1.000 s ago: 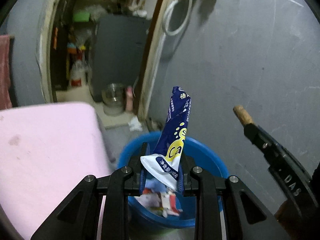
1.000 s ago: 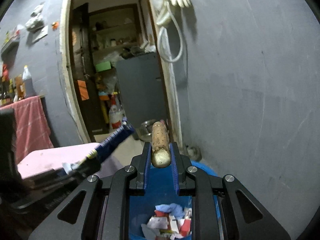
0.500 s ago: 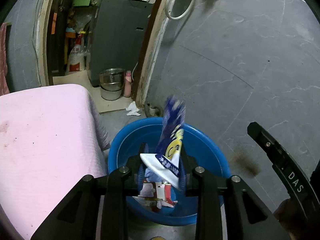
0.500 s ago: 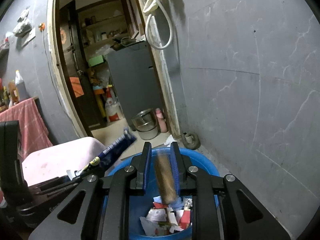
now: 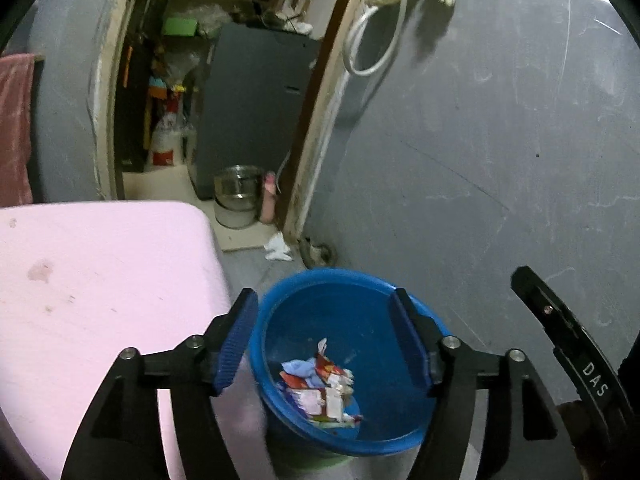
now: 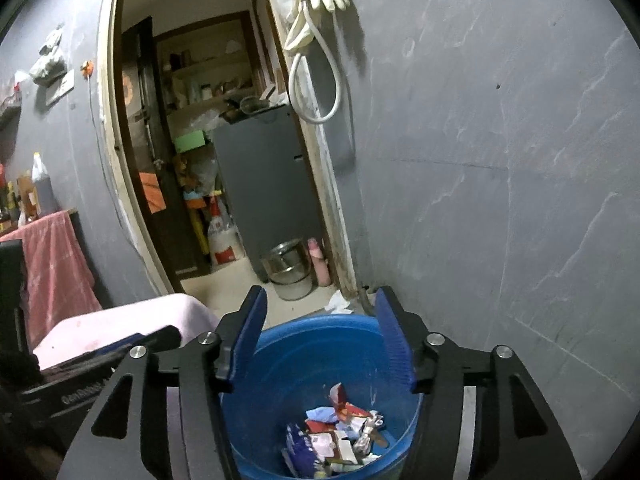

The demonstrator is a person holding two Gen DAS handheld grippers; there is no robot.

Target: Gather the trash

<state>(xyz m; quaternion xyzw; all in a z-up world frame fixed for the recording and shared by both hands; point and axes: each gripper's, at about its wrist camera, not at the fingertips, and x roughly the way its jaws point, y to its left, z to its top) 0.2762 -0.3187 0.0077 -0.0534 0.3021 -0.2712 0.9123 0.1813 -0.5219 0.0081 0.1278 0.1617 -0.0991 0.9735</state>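
Both my tools hang over the round blue plastic bucket (image 5: 362, 438), just right of the pink cloth-covered bench (image 5: 100, 280). The left tool (image 5: 323, 338) stands released, its ribbed blue pads empty; the blue pouch it gripped a second ago is gone. The right tool (image 6: 320, 338) is spread too, its brown stick dropped. Crumpled wrappers (image 6: 340, 436) heap at the bucket's bottom; single pieces are hard to tell apart.
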